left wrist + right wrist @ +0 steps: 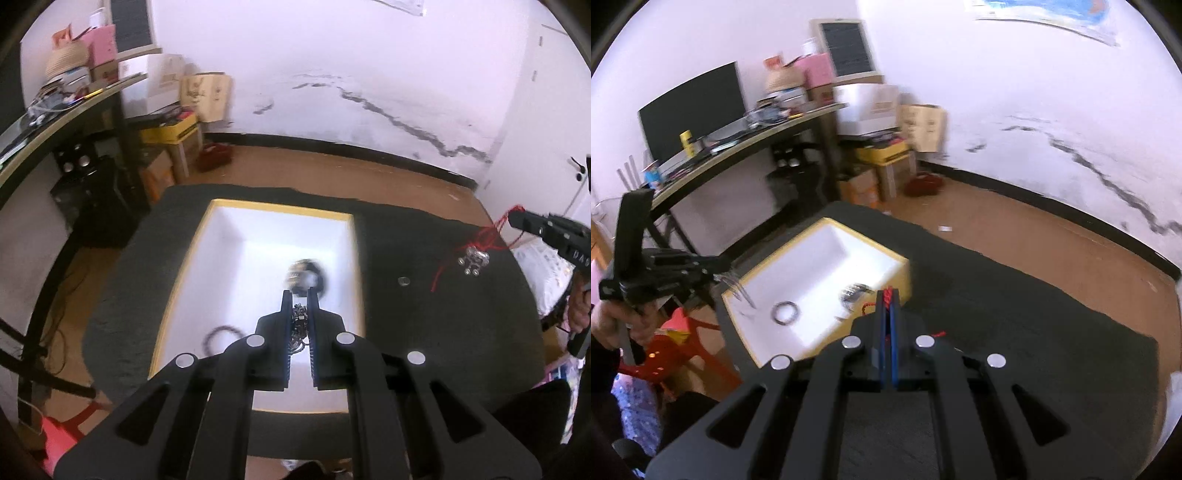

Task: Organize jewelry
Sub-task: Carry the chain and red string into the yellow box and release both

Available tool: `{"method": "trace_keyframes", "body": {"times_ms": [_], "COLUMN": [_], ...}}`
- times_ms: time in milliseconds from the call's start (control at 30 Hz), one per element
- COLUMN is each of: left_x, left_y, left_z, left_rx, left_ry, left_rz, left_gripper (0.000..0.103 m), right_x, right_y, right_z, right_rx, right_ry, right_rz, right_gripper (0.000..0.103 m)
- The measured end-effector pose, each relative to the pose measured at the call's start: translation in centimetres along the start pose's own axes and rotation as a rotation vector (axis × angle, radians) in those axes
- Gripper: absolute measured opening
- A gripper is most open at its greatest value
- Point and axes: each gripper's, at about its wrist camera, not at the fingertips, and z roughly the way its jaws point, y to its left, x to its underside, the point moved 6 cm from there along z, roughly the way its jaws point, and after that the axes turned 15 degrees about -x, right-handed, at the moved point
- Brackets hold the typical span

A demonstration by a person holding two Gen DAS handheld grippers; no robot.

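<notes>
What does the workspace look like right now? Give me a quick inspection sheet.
Surface: dark grey felt mat over a brown table.
Job's things: white open box with yellow rim holding a dark beaded bracelet and a blurred dark-and-silver piece; small silver ring loose on the mat.
Clutter: nothing seen on the mat.
Grippers: left gripper fingers shut on a silver chain piece above the box; right gripper fingers shut on a red cord with a silver pendant dangling over the mat.
Cables: wires on the floor at left.
Surroundings: cluttered desk, black monitor, cardboard boxes, cracked white wall.
</notes>
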Motion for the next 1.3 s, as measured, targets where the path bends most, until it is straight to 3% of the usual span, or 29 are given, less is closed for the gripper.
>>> {"method": "trace_keyframes", "body": {"times_ms": [267,567,833,1300], "left_x": [-0.1,-0.8,-0.9,-0.3], "left_y": [4.3,6.5,7.4,7.9], "left_z": [3.7,9.0,11.7,13.3], "left_rx": [-0.011,0.011,0.011,0.015], "left_ry": [0.002,-0.005,-0.007,0.015], "left_rz": [0.018,-0.013,-0.029,-0.028], "left_gripper": [0.007,0.007,0.007,0.007], "right_x": [-4.1,-4.2,-3.7,-3.3], "right_y": [5.0,4.4,2.6,2.2], "right_z": [11.8,21.0,23.5,24.0], "right_rx": [-0.131,-0.178,-0.165,-0.140], "right_ry": [0.078,0.154,0.176,0.195], "right_rz": [-0.109,-0.156,-0.172,-0.176], "right_gripper": [0.002,0.002,0.002,0.002]}}
